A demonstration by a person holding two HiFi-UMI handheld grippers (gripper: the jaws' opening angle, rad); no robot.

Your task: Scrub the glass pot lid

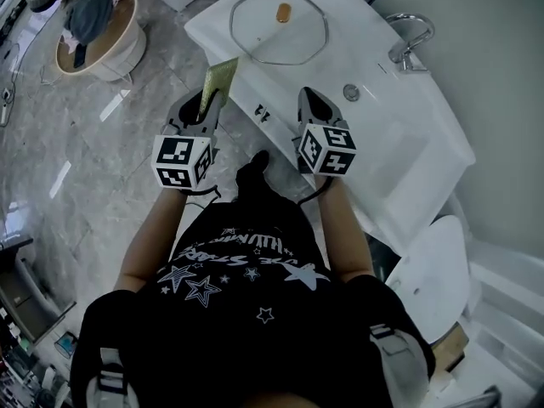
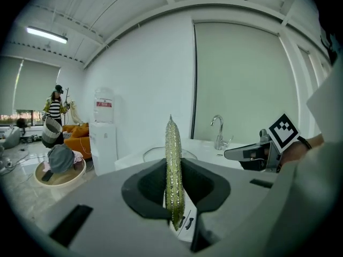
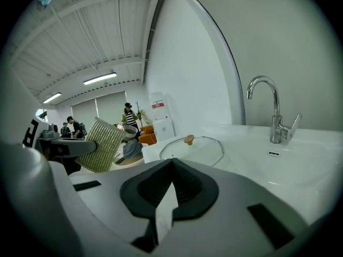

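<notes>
The glass pot lid [image 1: 279,25] with a tan knob lies flat on the white counter [image 1: 374,134] at its far end; it also shows as the lid [image 3: 194,150] ahead of my right gripper. My left gripper [image 1: 206,102] is shut on a glittery green-gold scrub sponge [image 1: 218,79], seen edge-on as the sponge [image 2: 173,170] between the jaws. That sponge hangs at the counter's left edge, short of the lid. My right gripper [image 1: 316,104] hovers over the counter near the lid's near side, shut with nothing in it.
A chrome faucet [image 1: 408,39] and a round drain [image 1: 351,93] sit right of the lid. A round basket with clothes [image 1: 95,29] stands on the floor at left. A white toilet seat [image 1: 433,270] lies at lower right. People stand far off in the room.
</notes>
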